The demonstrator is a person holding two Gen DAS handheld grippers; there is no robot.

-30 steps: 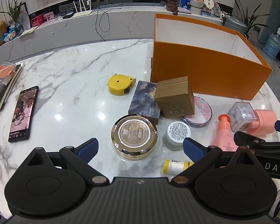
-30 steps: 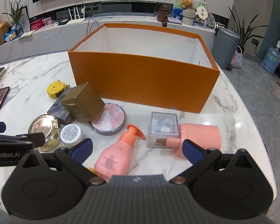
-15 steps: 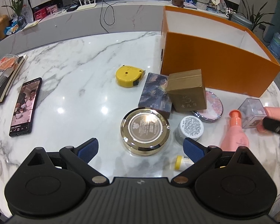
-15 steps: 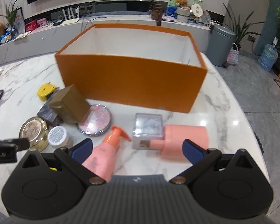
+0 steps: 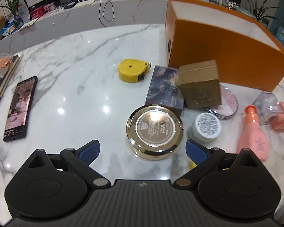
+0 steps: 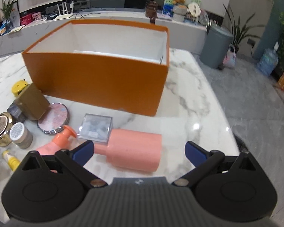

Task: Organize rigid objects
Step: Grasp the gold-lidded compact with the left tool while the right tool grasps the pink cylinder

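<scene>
An open orange box (image 6: 96,75) (image 5: 227,47) stands on the marble table, nothing visible inside it. In front of it lie a gold round tin (image 5: 154,131) (image 6: 1,125), a white-lidded jar (image 5: 206,128) (image 6: 20,135), a brown carton (image 5: 199,86) (image 6: 31,101), a picture box (image 5: 163,87), a floral compact (image 6: 54,120), a yellow tape measure (image 5: 133,71), a pink pump bottle (image 5: 252,132), a clear cube (image 6: 95,128) and a pink cylinder (image 6: 134,151). My left gripper (image 5: 143,149) is open, its fingers flanking the gold tin. My right gripper (image 6: 139,150) is open around the pink cylinder.
A phone (image 5: 19,107) and a stack of books (image 5: 1,75) lie at the table's left. A small yellow tube (image 6: 10,160) rests near the front edge. Beyond the table's right edge there is grey floor with a bin (image 6: 215,47).
Both grippers have moved forward and lower. The left one has closed in on the gold tin, the right one on the pink cylinder. Both remain open; no object has moved.
</scene>
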